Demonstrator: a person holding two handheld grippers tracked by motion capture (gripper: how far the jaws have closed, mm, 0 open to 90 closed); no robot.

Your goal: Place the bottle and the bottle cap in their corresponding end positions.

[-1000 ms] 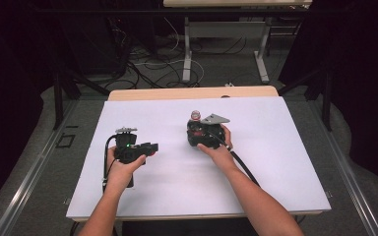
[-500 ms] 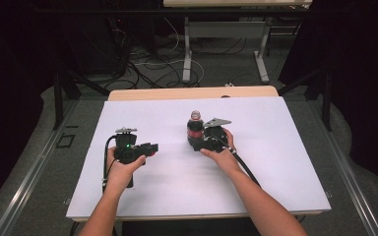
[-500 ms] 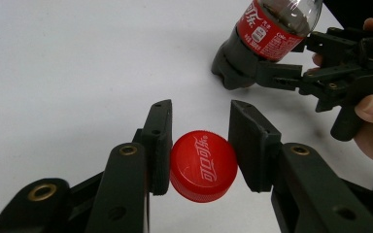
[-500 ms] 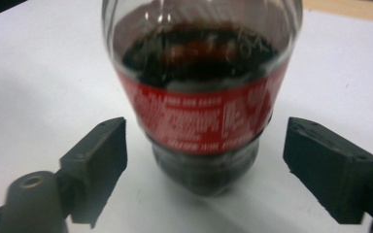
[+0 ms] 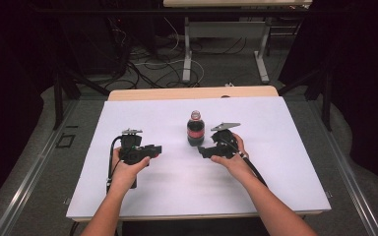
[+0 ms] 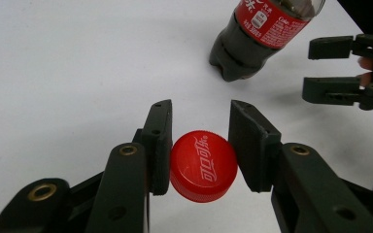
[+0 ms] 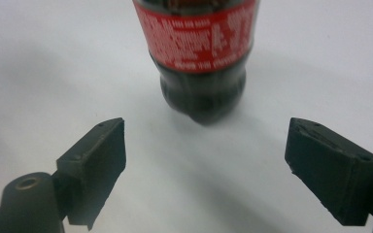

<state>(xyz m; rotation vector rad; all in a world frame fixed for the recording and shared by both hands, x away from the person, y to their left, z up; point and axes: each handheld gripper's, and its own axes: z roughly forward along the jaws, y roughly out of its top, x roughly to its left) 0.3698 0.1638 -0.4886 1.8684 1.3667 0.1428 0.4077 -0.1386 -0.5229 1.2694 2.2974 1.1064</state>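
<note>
The dark plastic cola bottle with a red label (image 5: 195, 129) stands upright mid-desk, capless, just ahead of the right gripper (image 7: 206, 160), whose jaws have just been opening wide and empty, while the left gripper (image 6: 201, 145) clamps the red screw cap (image 6: 203, 165).

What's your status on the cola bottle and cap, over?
Left gripper shut on red cap. Right gripper jaws just opened, apart from the bottle, which stands uncapped on the white table. Nothing in the way.

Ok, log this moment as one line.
left gripper: shut on cap | right gripper: jaws just opening, clear of bottle | bottle: upright, capless, on table
</note>
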